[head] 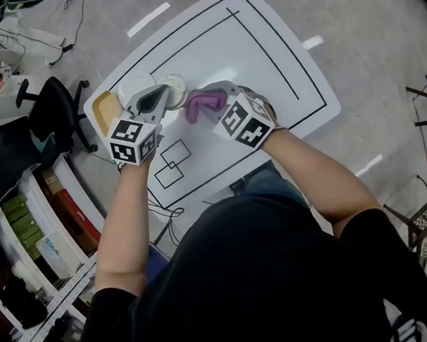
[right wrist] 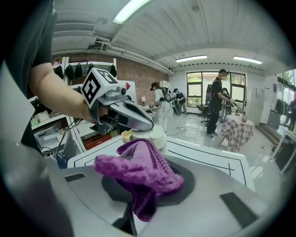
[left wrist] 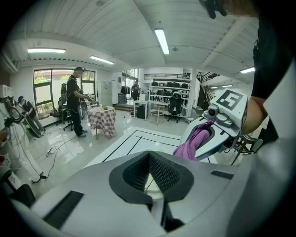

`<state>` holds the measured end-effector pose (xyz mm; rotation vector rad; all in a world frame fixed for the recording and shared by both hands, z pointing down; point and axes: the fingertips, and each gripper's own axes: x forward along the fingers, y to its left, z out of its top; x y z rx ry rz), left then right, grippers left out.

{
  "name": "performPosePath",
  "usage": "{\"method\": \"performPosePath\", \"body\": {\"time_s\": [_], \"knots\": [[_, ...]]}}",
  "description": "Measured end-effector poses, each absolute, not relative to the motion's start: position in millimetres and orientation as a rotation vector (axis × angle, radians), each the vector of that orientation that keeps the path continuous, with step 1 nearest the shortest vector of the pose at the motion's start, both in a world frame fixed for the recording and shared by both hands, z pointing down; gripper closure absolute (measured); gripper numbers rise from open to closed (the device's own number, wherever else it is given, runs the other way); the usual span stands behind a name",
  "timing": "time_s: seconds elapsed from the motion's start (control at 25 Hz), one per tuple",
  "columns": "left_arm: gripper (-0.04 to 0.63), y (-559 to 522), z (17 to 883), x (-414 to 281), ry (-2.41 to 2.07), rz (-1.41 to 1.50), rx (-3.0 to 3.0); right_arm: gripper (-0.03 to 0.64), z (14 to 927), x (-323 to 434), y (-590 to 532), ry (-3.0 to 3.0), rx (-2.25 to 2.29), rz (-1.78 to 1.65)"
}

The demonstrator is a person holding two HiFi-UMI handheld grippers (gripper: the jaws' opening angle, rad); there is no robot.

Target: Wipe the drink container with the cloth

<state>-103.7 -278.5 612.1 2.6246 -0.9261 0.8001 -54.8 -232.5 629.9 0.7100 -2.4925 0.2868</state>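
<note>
A person at a white table [head: 261, 53] readies a wipe. The left gripper [head: 161, 97], its jaws brought together, has its tips at the top of the container [head: 176, 89], apparently to pin it in place while the other hand works; whether the tips nip a lip there cannot be made out. The right gripper [head: 205, 107] is clamped on the cloth [head: 197, 103], which bunches out past the jaw tips, so soft fabric rather than hard plastic would meet the container. The cloth hangs just beside the container, on its right in the head view, with no contact visible.

The container is squat, round and off-white, with a smooth, plastic-looking shell, and it stands near the table's left edge. The cloth is purple with an open, knobbly knit, limp enough to fold over itself. The jaw pads are dark and finely ribbed, set in smooth grey housings. The tabletop is glossy, ruled with black lines.
</note>
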Motion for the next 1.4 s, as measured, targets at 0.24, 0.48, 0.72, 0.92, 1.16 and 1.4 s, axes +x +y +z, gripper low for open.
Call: {"method": "performPosePath", "body": {"time_s": [0.24,0.48,0.72,0.92,1.16,1.4], "knots": [[0.574,-279,609,-100,-0.949,0.771,2.607,0.540,660,-69,-242,-2.446,0.695,0.317],[0.574,-282,611,-100,-0.956,0.730,2.598,0.540,719,-74,-244,-2.299,0.667,0.327],[0.574,-283,610,-100,-0.959,0.719,2.599,0.540,764,-77,-244,-2.211,0.631,0.364],[0.574,-282,609,-100,-0.949,0.702,2.606,0.539,757,-73,-240,-2.226,0.625,0.388],[0.574,-280,608,-100,-0.926,0.723,2.604,0.538,736,-34,-231,-2.246,0.640,0.368],[0.574,-280,606,-99,-0.911,0.716,2.607,0.540,691,3,-259,-2.305,0.722,0.334]]}}
